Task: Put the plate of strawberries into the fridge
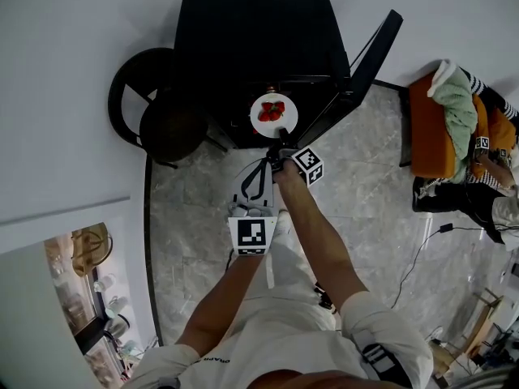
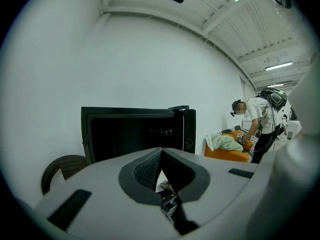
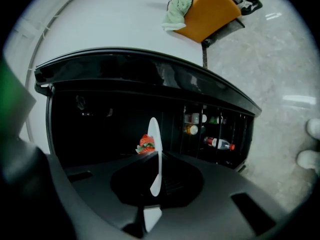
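Plate point(image 1: 274, 113) of strawberries point(image 1: 272, 111): white, round, level at the open mouth of the black fridge point(image 1: 251, 31); near rim pinched between the jaws of the right gripper point(image 1: 280, 138), which are closed almost fully on it; fruit on the side toward the fridge interior. Left gripper point(image 1: 270, 164): farther out from the fridge, jaws together, holding nothing. Fridge door point(image 1: 369, 63): swung open; bottles point(image 3: 218, 143) in its rack.
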Available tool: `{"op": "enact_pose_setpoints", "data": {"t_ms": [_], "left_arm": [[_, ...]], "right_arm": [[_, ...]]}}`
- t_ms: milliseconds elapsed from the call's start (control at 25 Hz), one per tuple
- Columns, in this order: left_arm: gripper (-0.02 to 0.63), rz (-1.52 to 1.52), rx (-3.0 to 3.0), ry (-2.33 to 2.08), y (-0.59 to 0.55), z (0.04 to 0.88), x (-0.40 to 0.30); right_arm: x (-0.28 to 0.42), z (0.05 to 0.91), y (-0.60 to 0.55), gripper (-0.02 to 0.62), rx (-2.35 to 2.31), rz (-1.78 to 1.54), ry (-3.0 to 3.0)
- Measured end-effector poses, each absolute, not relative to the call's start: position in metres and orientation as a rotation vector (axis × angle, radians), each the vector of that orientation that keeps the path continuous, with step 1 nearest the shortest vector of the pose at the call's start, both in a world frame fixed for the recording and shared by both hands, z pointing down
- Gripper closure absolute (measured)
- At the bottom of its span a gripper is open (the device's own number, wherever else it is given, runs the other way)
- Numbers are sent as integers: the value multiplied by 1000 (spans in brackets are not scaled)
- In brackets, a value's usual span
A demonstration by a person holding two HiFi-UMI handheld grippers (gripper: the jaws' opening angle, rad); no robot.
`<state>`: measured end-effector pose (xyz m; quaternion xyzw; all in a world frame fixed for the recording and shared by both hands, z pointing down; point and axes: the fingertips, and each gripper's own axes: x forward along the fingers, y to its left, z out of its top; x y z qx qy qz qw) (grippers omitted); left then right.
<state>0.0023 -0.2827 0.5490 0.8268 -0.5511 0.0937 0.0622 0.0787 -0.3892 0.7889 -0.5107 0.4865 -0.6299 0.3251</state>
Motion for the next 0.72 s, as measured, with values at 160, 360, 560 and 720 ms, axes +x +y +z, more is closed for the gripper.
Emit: {"op": "enact_pose_setpoints", "data": {"t_ms": [160,360,560,720], "left_arm": [[604,281,2499,-1652,-283,554,5],[604,278,2497,-1657,-288,558,4],[604,278,2485,-1681,-290,559,-1],[605,278,2473,-1690,-291,562,-5]], "right_arm": [[76,799,-398,577,-1335,-1666,1314],[73,812,-402,577,-1324,-1684,1290],[72,822,-406,577,-1318,-1685,1296],[71,829,-410,577,-1319,-1682,1283]]}}
